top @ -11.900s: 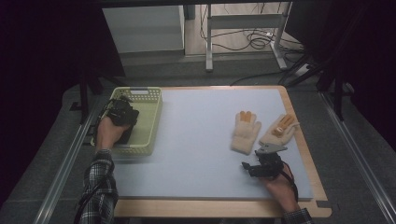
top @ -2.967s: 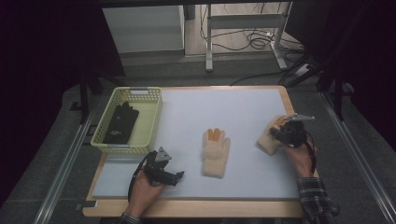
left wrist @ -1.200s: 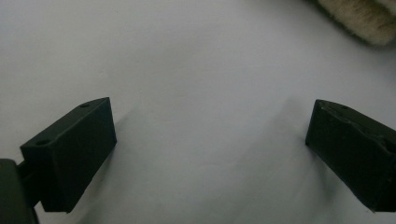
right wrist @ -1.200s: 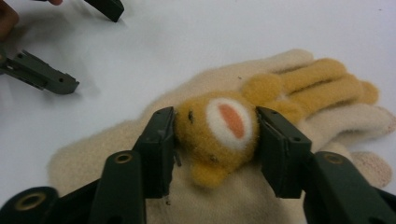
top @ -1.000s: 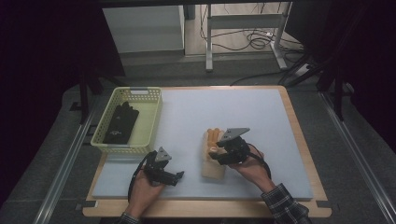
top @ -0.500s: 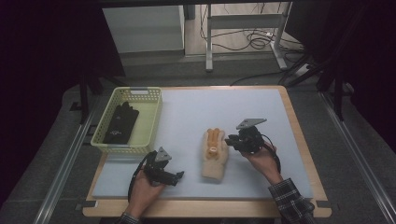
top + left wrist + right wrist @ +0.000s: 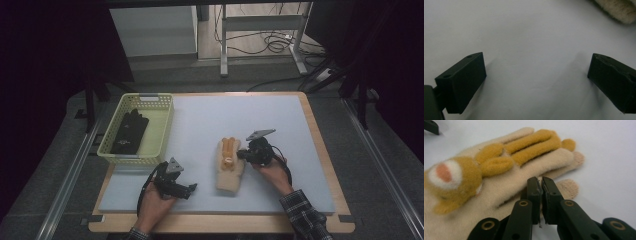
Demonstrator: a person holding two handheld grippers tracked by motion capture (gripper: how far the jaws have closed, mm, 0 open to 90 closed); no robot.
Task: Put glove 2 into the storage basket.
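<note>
Two stacked gloves (image 7: 229, 165) mid-mat, right gripper (image 7: 541, 185) just clenched, seemingly pinching nothing, left gripper (image 7: 536, 75) released.

Fuzzy knitted cloth glove (image 7: 506, 185) showing a nappy beige pile with mustard felt-like patches, matt black plastic jaws of the right hand-held gripper (image 7: 541, 183) looking smooth, pale table (image 7: 210, 120) mat lying smooth and matt, wood edging, glossy yellow plastic basket (image 7: 161, 131)

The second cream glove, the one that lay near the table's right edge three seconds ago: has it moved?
Yes. The cream glove now lies mid-table stacked on its partner, leftward toward the yellow basket. The right gripper has just been closing at its edge.
</note>
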